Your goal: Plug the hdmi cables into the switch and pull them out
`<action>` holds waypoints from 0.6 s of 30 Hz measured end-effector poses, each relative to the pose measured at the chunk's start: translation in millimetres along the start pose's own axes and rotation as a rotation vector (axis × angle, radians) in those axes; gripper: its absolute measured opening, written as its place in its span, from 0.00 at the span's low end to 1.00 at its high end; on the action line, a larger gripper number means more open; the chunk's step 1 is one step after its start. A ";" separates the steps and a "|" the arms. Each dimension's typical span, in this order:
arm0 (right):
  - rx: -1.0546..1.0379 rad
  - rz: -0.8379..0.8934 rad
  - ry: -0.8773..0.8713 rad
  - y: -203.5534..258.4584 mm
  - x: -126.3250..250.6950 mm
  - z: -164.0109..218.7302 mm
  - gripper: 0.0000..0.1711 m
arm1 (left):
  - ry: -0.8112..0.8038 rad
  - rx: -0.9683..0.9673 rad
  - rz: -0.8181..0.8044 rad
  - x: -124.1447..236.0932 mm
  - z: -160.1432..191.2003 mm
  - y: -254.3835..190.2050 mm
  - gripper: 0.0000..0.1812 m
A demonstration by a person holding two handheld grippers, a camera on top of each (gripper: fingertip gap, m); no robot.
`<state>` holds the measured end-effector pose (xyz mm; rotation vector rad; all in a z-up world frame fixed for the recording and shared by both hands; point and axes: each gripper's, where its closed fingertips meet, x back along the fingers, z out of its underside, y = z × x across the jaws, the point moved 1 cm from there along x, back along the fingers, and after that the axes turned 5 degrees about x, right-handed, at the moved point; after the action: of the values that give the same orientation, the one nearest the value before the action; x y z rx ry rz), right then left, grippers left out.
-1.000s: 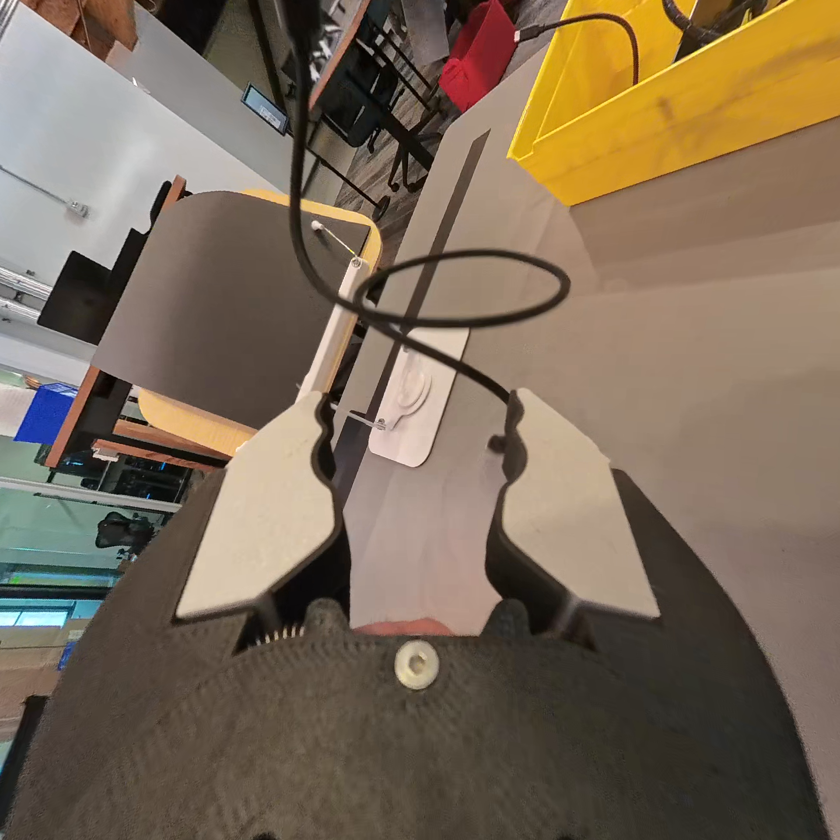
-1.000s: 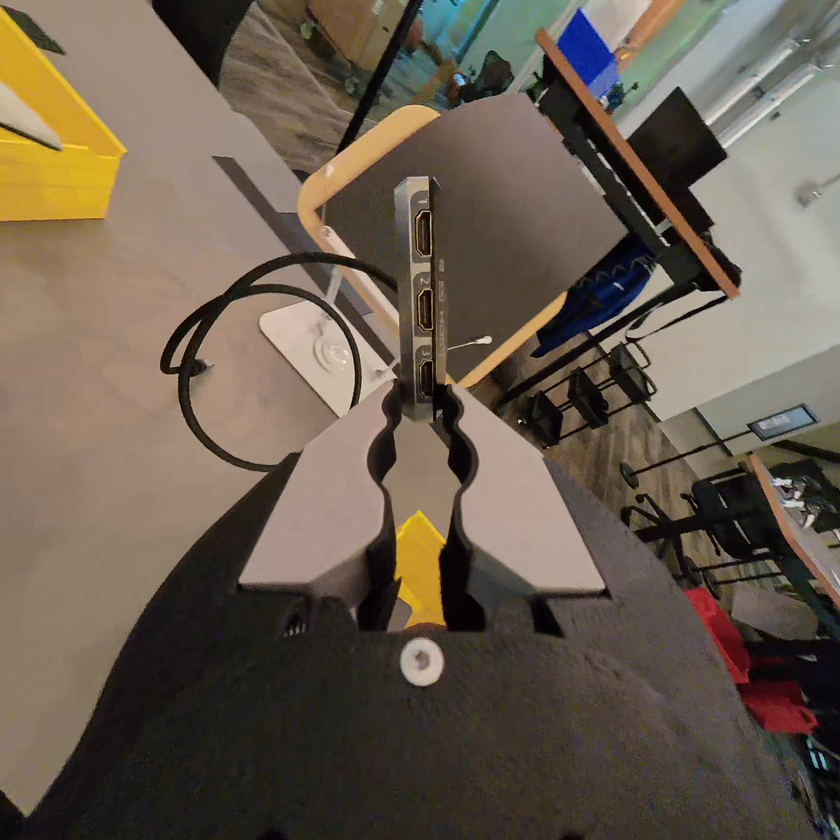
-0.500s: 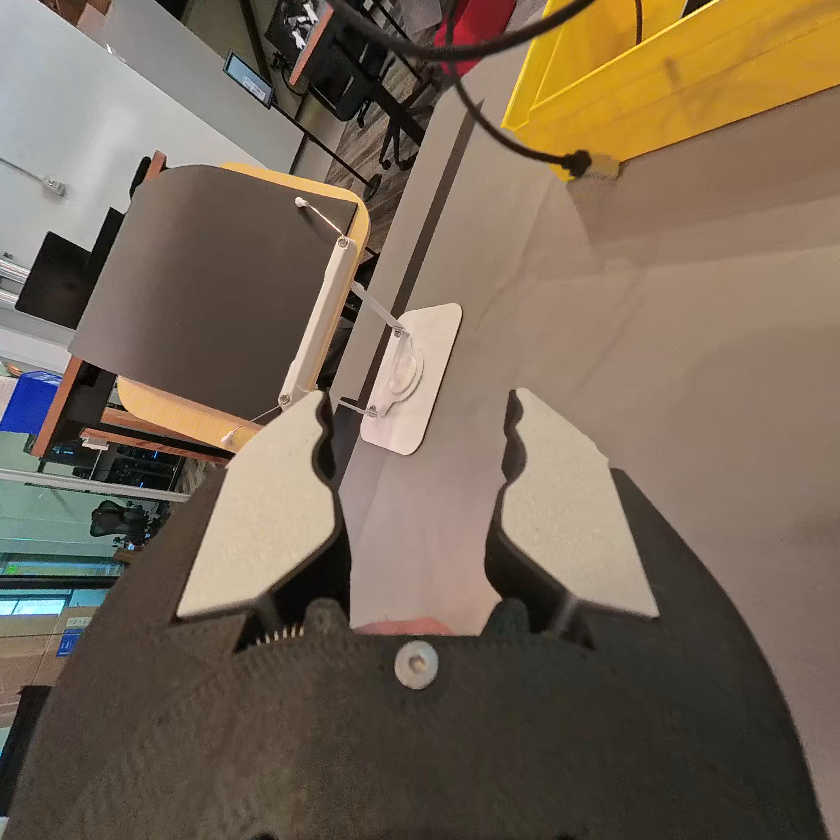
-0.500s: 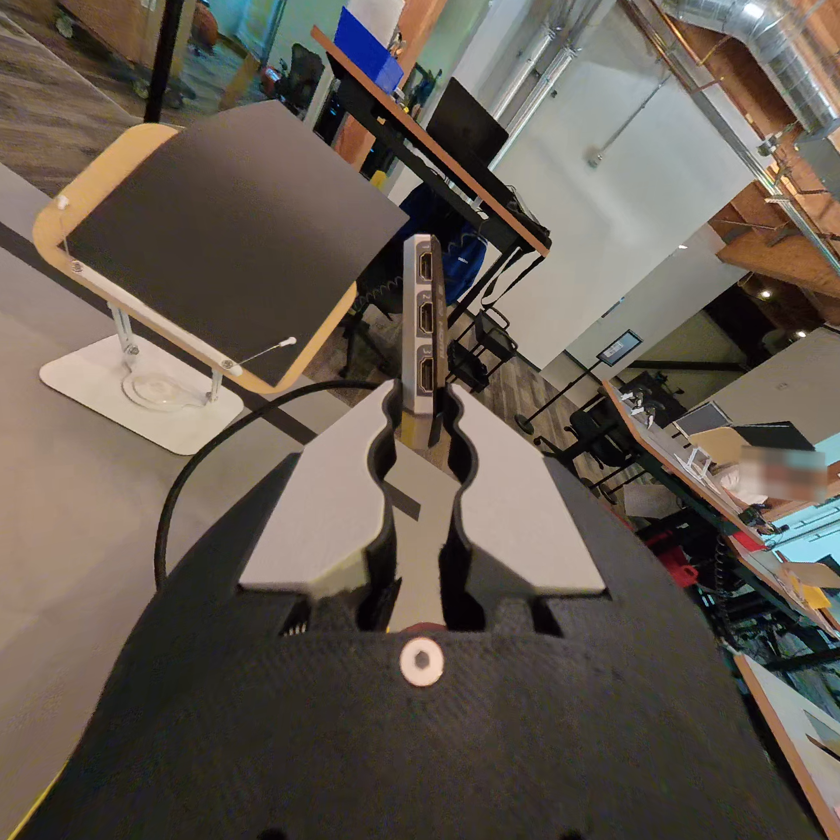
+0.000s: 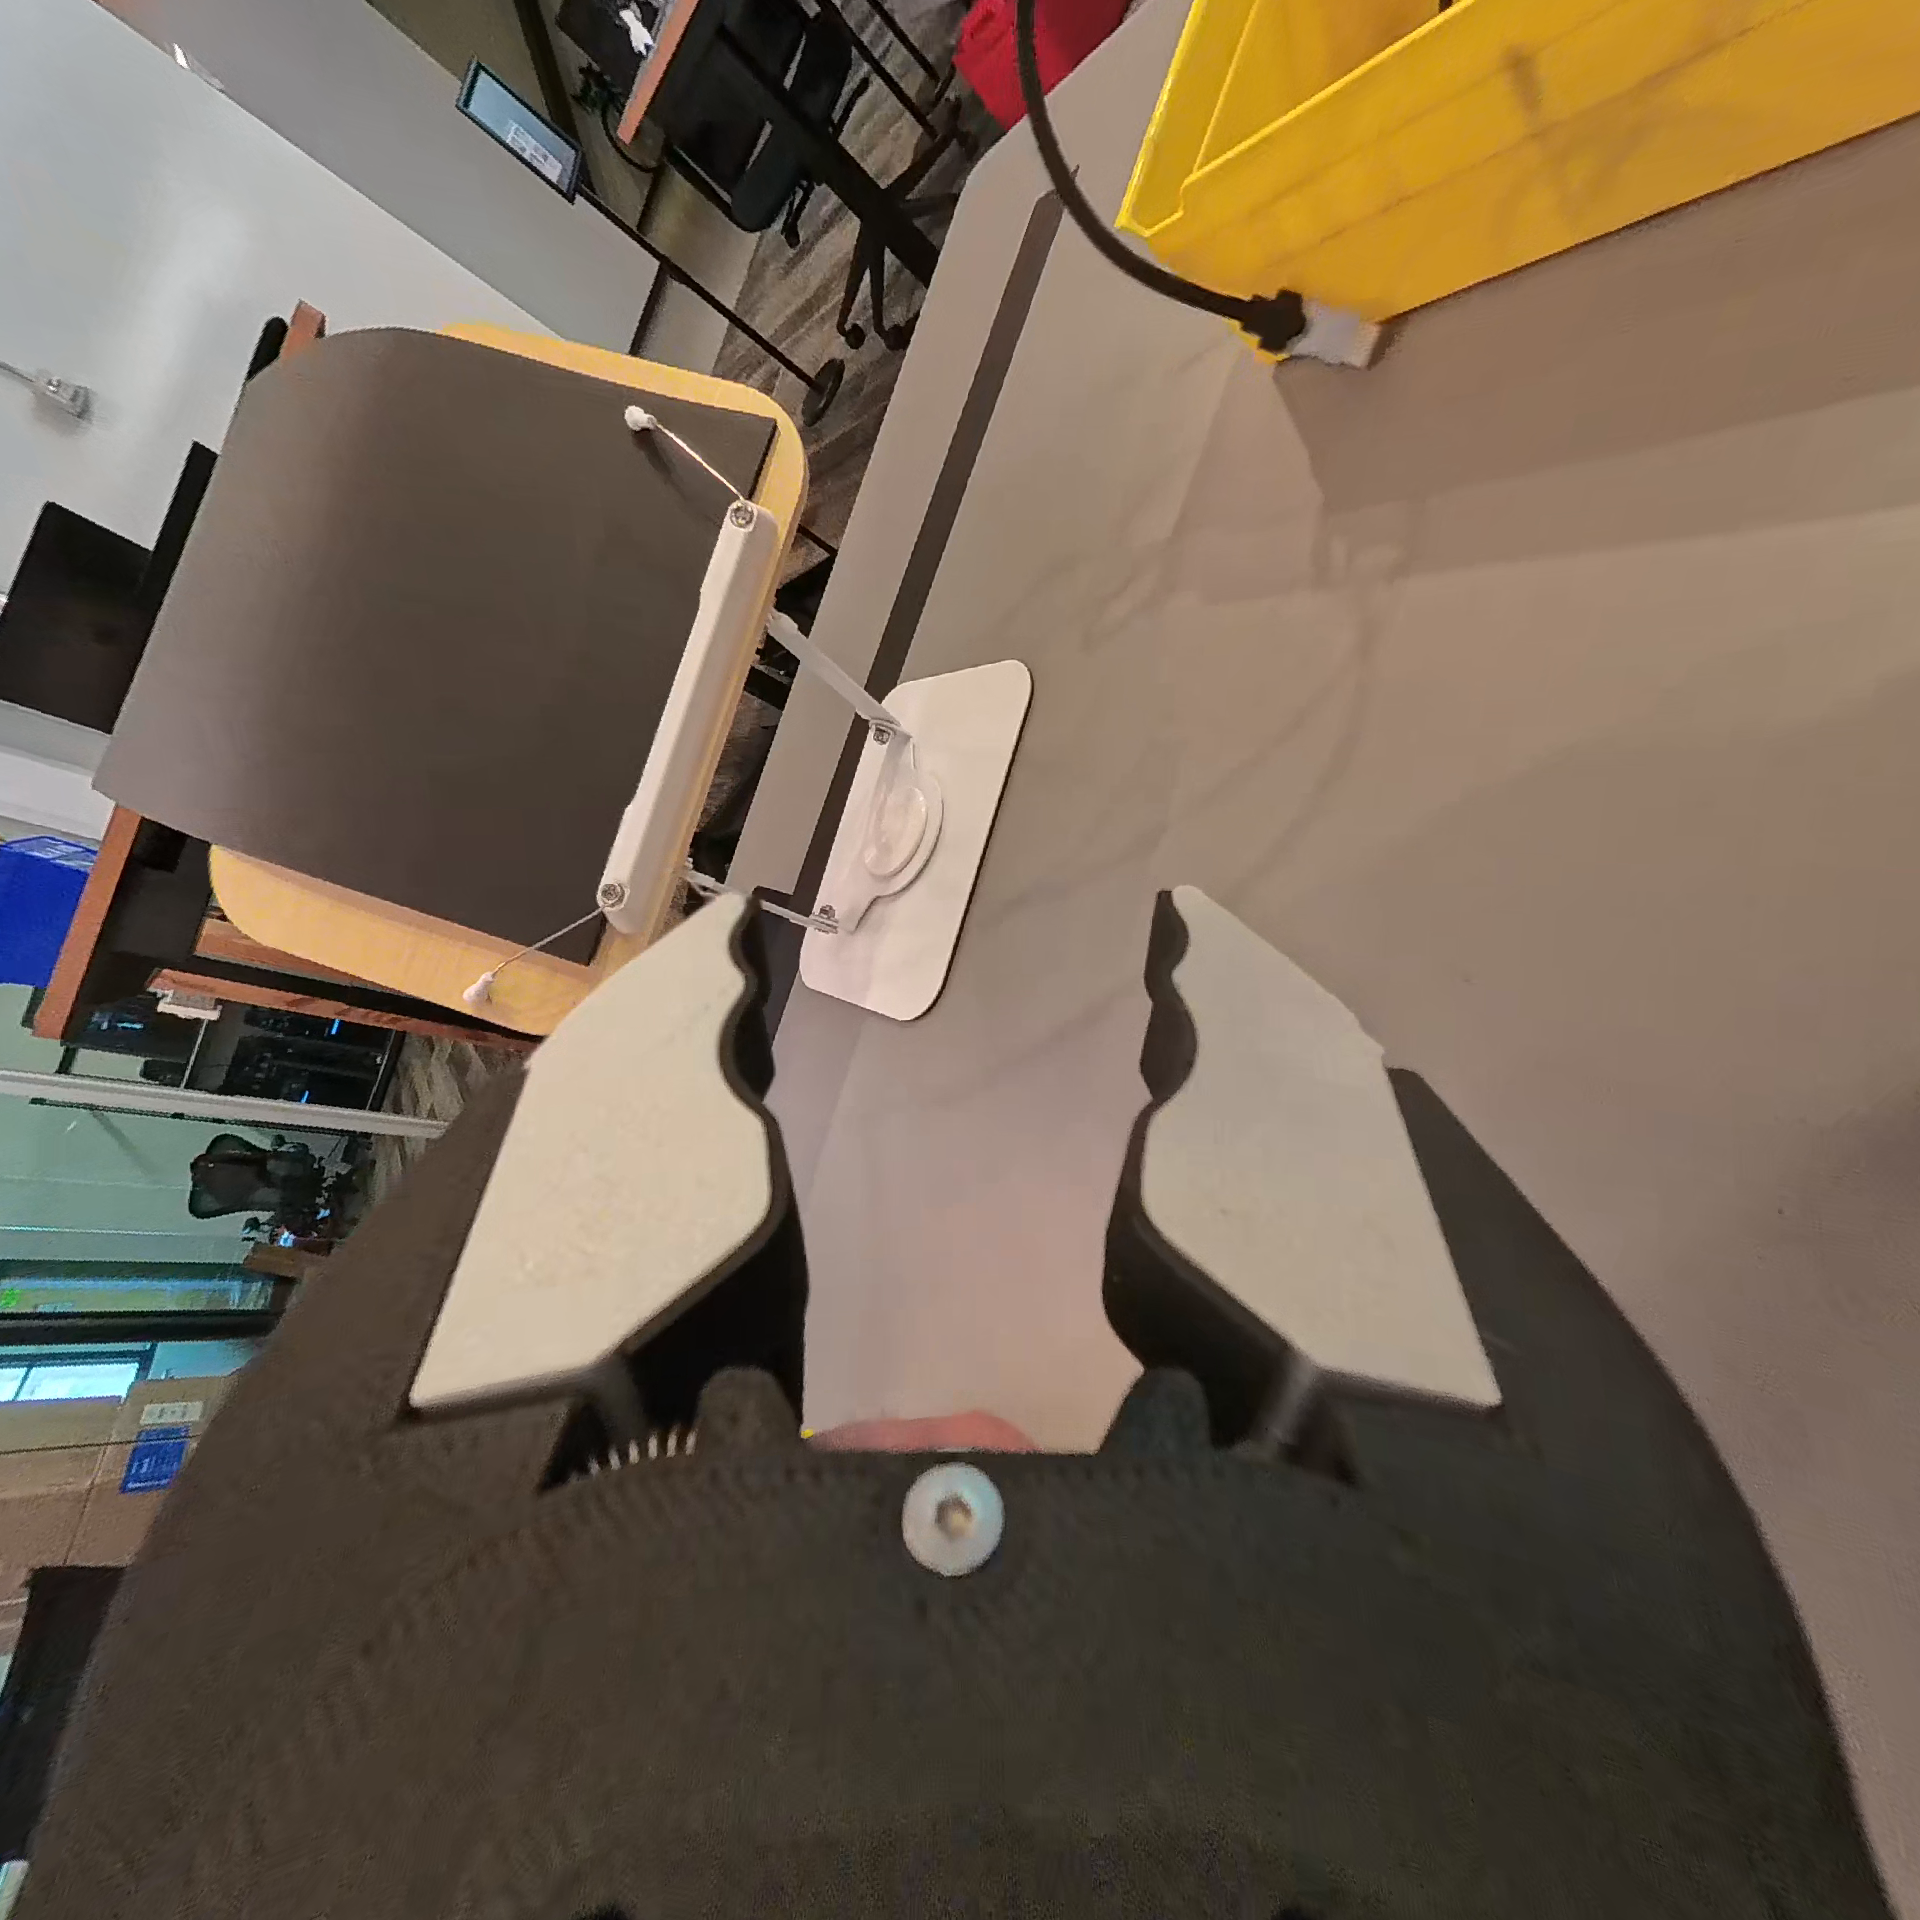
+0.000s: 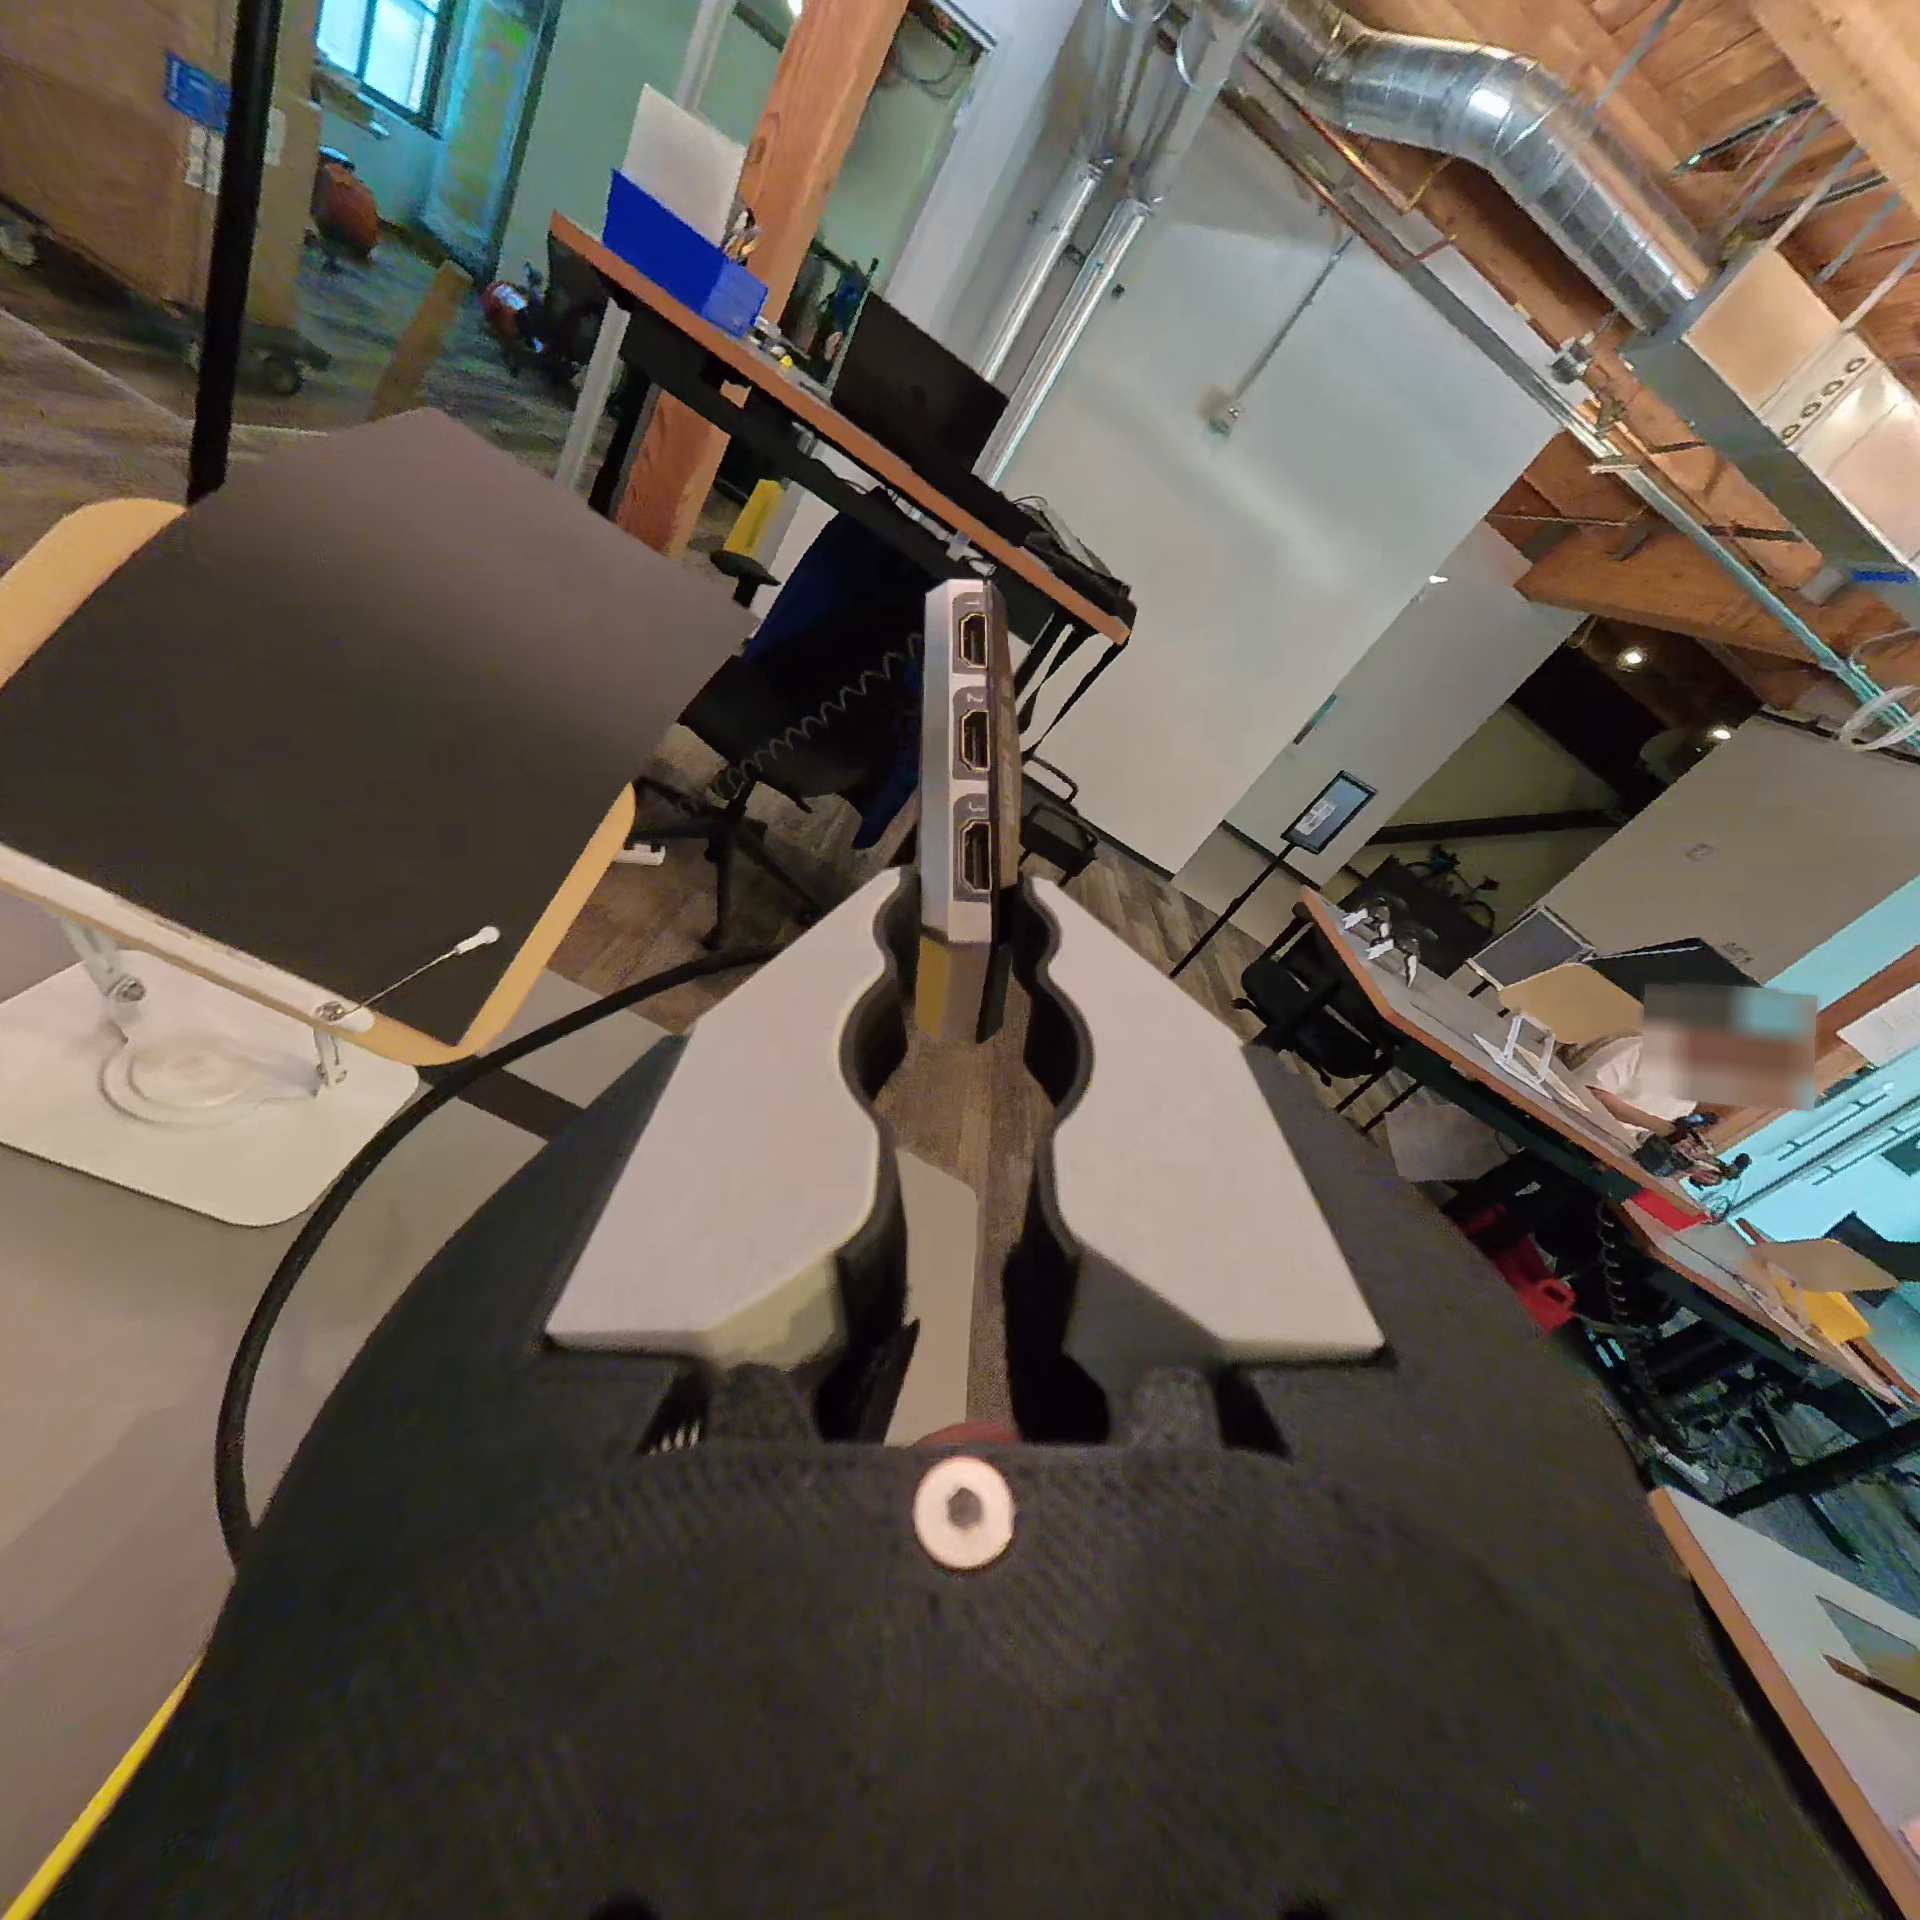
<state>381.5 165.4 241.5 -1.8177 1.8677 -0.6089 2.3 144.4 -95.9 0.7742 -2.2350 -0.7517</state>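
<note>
- Left wrist view: your left gripper (image 5: 954,914) hangs over the grey table (image 5: 1558,831) with its fingers (image 5: 623,1143) spread wide apart and nothing between them.
- Just past the fingertips, at the table's far edge, a white stand base (image 5: 935,831) lies flat on the top; its thin struts carry a black board with a wooden rim (image 5: 416,623) that juts out beyond the edge.
- A yellow bin (image 5: 1558,156) stands on the table farther along, toward its far corner.
- A black hdmi cable (image 5: 1091,208) comes down in front of the bin, and its plug (image 5: 1299,327) rests on the table right against the bin's lower corner, well apart from your left gripper.
- Right wrist view: your right gripper (image 6: 961,914) is lifted above the table and clamped on the lower end of the grey hdmi switch (image 6: 966,748).
- The switch stands upright out of the fingertips, its narrow side with three ports (image 6: 975,743) in a column turned toward the camera; no plug sits in any of the three.
- A black cable (image 6: 343,1164) curves from under the gripper's left side across the table top (image 6: 104,1299) toward the switch; where it ends is hidden behind the fingers.
- The stand with the black board (image 6: 312,707) sits on the table to the left.
</note>
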 end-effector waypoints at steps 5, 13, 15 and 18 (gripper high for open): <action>-0.045 0.050 -0.066 -32.3 8.4 -22.5 0.09 | 0.003 0.005 0.006 -1.9 1.4 -1.8 0.38; -0.106 0.121 -0.139 -85.8 17.3 -52.5 0.09 | 0.018 0.007 0.024 -6.9 4.9 -9.1 0.40; -0.115 0.132 -0.154 -96.5 20.0 -61.1 0.09 | 0.021 0.008 0.028 -7.8 5.7 -10.2 0.40; -0.106 0.147 -0.154 -106.1 21.3 -70.9 0.09 | 0.023 0.012 0.034 -8.9 6.7 -11.5 0.40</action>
<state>422.5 140.8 361.7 -1.7198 1.9386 -0.3146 6.6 144.9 -111.3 0.7450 -2.2285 -0.7108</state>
